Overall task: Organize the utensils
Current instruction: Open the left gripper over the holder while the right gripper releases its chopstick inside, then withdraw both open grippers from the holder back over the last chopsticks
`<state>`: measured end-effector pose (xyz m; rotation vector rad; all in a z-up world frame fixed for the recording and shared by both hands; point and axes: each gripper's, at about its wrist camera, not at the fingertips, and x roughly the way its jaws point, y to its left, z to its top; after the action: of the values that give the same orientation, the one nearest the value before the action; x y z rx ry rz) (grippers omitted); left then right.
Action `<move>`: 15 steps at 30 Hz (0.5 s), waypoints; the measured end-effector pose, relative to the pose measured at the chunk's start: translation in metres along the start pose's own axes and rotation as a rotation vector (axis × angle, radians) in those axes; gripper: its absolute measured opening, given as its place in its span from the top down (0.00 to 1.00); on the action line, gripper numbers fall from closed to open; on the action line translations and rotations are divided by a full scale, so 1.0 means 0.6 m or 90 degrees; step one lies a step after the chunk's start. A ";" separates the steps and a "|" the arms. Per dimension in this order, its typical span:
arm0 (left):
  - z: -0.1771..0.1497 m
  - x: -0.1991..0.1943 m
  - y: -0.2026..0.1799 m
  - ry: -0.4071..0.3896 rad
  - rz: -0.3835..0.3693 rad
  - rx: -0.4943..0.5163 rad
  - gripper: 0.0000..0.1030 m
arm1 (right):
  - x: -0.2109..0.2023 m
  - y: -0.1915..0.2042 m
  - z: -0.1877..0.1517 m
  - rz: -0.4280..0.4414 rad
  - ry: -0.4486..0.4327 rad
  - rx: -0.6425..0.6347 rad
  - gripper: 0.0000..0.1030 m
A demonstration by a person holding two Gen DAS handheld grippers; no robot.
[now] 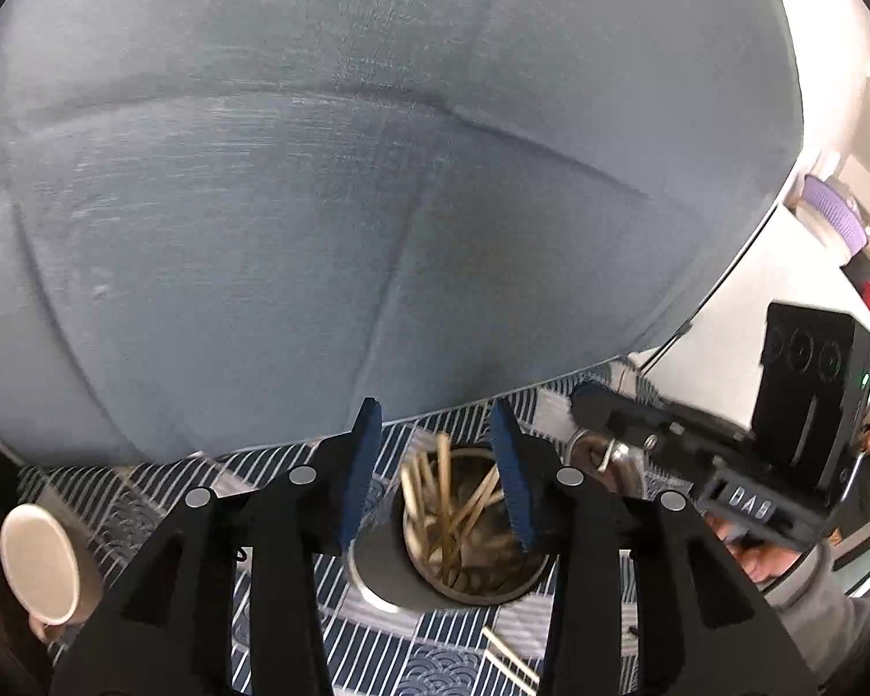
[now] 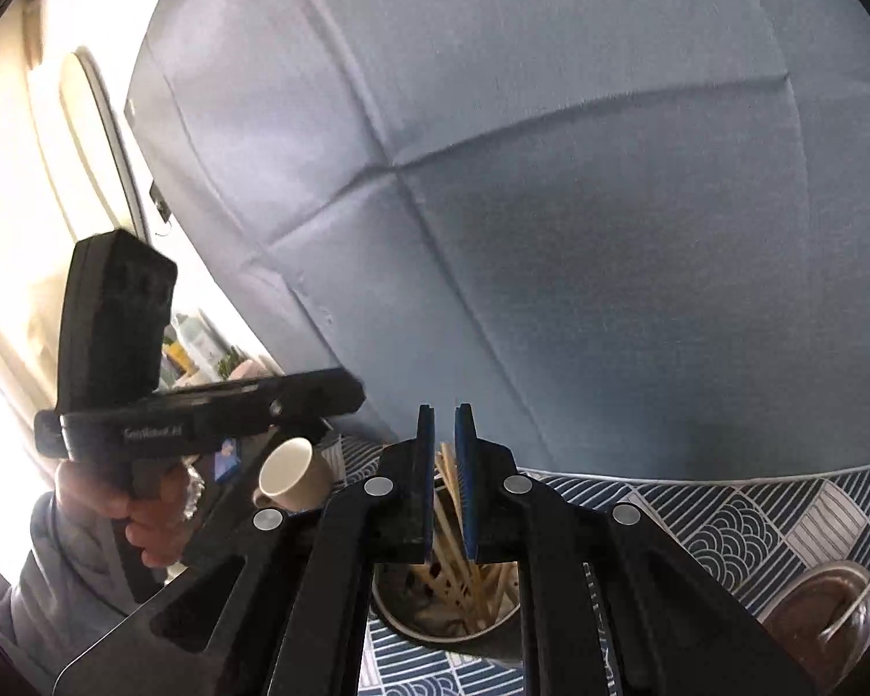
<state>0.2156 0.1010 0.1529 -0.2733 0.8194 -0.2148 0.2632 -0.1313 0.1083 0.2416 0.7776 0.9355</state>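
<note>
Left wrist view: left gripper hovers w/ jaws wide apart, empty, over a metal holder at lower center; chopsticks stand near-upright inside, fanned out. Two loose chopsticks lie on the patterned cloth at bottom, long axis diagonal, below-right of the jaws; likely next pick.

Right wrist view: right gripper at lower center, jaws nearly together w/ a thin gap; can't tell if clamped on the sticks behind. Cup sits lower left.
</note>
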 end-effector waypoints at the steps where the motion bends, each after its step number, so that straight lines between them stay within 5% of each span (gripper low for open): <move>1: -0.005 -0.008 -0.003 0.001 0.010 0.002 0.51 | -0.008 0.004 -0.001 -0.006 0.000 0.000 0.86; 6: -0.030 -0.043 -0.014 0.006 0.038 0.000 0.42 | -0.042 0.020 -0.009 -0.038 -0.012 0.004 0.53; 15: -0.085 -0.058 -0.039 0.047 0.080 0.022 0.22 | -0.096 0.024 -0.047 -0.119 -0.013 0.016 0.29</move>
<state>0.1525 0.0813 0.1513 -0.1809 0.9024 -0.1218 0.2143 -0.1726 0.1242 0.1968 0.7789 0.7469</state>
